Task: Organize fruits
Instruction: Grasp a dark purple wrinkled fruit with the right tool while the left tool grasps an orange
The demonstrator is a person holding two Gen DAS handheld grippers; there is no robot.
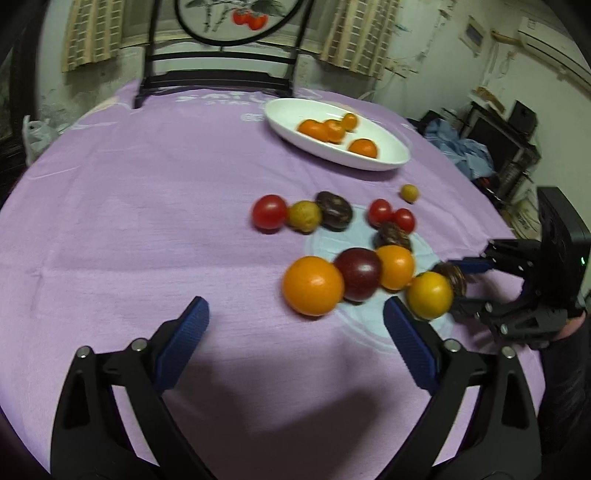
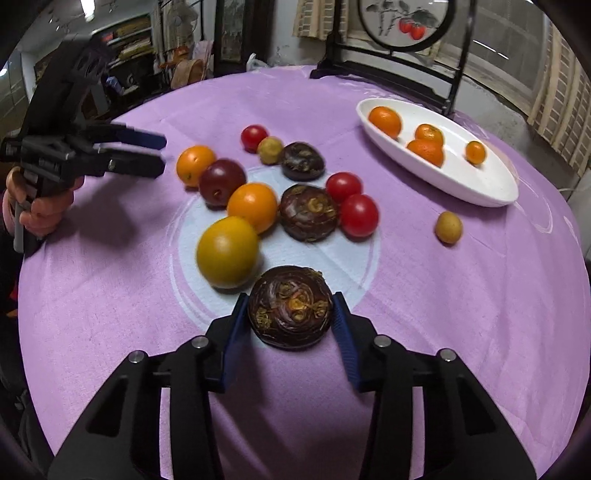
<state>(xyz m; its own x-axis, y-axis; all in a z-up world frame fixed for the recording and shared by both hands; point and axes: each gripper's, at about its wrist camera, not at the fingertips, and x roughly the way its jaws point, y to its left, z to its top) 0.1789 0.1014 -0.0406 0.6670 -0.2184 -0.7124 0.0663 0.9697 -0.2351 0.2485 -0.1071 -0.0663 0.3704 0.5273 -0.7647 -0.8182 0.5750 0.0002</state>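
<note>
My right gripper [image 2: 290, 314] is shut on a dark brown water chestnut [image 2: 290, 306] low over the purple cloth; it also shows in the left wrist view [image 1: 458, 284] at the right. My left gripper [image 1: 295, 321] is open and empty, near a large orange [image 1: 313, 286]. Loose fruit lies mid-table: a yellow fruit [image 2: 227, 252], an orange [image 2: 252, 206], a dark plum [image 2: 222, 182], two more water chestnuts [image 2: 308, 213], red tomatoes [image 2: 359, 215]. A white oval dish [image 2: 476, 184] holds several small oranges [image 2: 385, 121].
A small yellow-brown fruit [image 2: 448, 227] lies alone near the dish. A dark wooden stand with a round painted panel [image 2: 406, 22] stands at the table's far edge. The round table's edge curves close on all sides.
</note>
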